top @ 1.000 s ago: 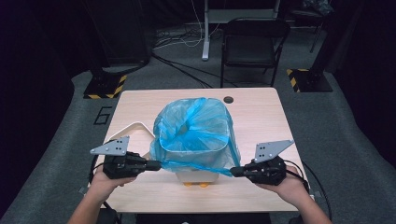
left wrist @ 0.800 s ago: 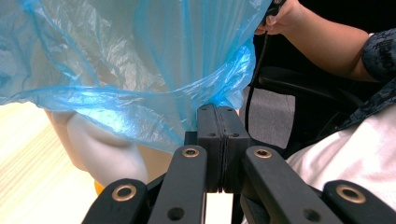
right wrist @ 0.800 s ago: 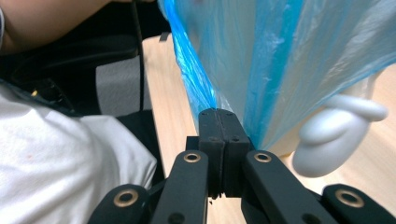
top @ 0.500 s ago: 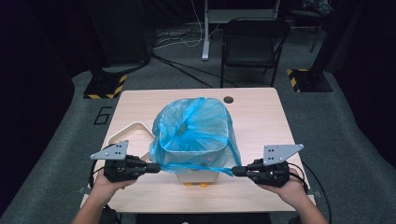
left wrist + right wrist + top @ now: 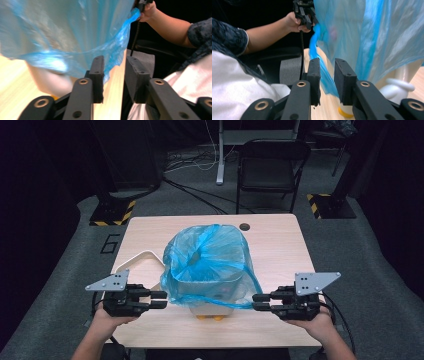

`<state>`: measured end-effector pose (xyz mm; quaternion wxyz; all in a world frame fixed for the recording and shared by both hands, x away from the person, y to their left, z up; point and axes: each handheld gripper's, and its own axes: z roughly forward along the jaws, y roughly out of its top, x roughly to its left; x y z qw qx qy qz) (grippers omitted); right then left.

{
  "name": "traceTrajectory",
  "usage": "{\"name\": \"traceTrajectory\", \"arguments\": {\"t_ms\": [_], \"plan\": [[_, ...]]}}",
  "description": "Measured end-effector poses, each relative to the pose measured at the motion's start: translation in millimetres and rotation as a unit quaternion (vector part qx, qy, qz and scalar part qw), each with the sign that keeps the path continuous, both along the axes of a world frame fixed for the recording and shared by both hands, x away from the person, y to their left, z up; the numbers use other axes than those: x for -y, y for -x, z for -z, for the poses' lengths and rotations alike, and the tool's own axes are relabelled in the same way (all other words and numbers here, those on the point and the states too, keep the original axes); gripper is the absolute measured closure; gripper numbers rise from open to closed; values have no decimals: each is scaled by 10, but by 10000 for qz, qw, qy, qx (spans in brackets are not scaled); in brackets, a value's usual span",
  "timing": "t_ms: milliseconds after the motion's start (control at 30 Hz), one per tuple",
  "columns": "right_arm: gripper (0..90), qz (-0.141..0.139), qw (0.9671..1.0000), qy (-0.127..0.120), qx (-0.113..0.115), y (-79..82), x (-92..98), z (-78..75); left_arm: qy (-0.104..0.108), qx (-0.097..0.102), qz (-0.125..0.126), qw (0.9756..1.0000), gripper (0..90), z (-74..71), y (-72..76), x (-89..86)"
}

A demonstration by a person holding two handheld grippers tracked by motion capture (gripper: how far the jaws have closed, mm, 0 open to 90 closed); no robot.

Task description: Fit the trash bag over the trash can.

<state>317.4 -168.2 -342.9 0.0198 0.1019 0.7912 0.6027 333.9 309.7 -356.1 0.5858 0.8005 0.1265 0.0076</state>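
Note:
A white bin (image 5: pixel 210 296) lined with a blue plastic bag (image 5: pixel 207 255) stands mid-table. My left gripper (image 5: pixel 163 300) sits at the bag's left lower edge and my right gripper (image 5: pixel 256 302) at its right. A twisted blue band of the bag (image 5: pixel 227 304) runs across the bin's front to the right gripper. Both pairs of jaws have just been opening. In the left gripper view my left gripper (image 5: pixel 113 60) is open, the bag (image 5: pixel 75 32) hanging just beyond its tips. In the right gripper view my right gripper (image 5: pixel 327 61) is open with the blue band (image 5: pixel 325 81) loose in the gap.
A white curved tray (image 5: pixel 137 262) lies on the table's left, behind the left gripper. The wooden table (image 5: pixel 280 245) has a round cable hole (image 5: pixel 244 226) at the back. A black chair (image 5: pixel 270 165) stands beyond the table. The bin rests on yellow feet (image 5: pixel 210 317).
Both grippers' jaws, shut on the blue band before, now stand apart. The hands have stayed about where they were at the bin's two sides.

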Motion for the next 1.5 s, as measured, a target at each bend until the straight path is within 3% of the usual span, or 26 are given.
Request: {"name": "traceTrajectory", "arguments": {"t_ms": [133,233,300,367,533,633,667,700,867,967,1333,1500], "plan": [[720,-46,9998,-208,-8,-15,26,-79,81,57,-282,9996,596,-86,-19,-37],[695,333,9993,-88,109,-37,8,-148,73,127,-428,9990,547,-185,-72,3],[687,407,9991,-61,116,-52,0,-163,39,126,-456,9989,518,-214,-91,19],[643,651,9975,24,290,-94,-31,-207,2,153,-501,9986,504,-286,-137,70],[558,868,9954,30,393,-165,-67,-258,-96,179,-460,9987,487,-350,-178,140],[570,874,9953,45,403,-212,-99,-280,-198,220,-353,9989,557,-361,-181,197],[612,812,9959,39,386,-221,-129,-287,-236,237,-318,9989,624,-360,-179,211],[612,812,9959,39,386,-221,-129,-287,-254,245,-295,9989,624,-357,-179,222],[858,621,9973,207,328,-202,-213,-277,-322,240,-84,9992,822,-338,-186,251],[896,565,9976,276,277,-194,-201,-253,-360,239,-14,9991,879,-319,-175,259],[900,678,9962,540,125,-153,-61,-117,-322,109,-45,9994,895,-245,-158,129],[900,819,9932,832,5,-181,-4,1,-364,92,-87,9993,895,-233,-179,120]]}}
